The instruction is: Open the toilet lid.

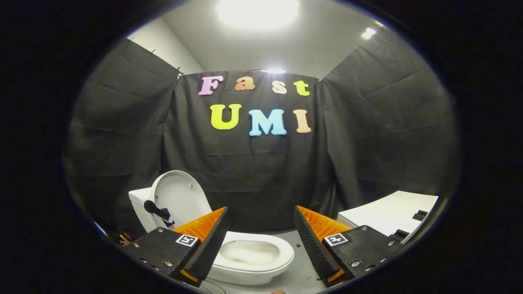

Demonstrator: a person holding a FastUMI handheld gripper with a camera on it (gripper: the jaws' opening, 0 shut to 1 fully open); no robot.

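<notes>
The toilet lid [176,196] is standing upright against the tank [139,201], looking like stiff, smooth, fairly light plastic that is best taken by its free rim, since a flat face would be slipping between pads. The gripper [260,232] is hanging with fingers spread wide and holding nothing, the bowl [261,255] lying just ahead between them and the lid standing beyond the left finger.
</notes>
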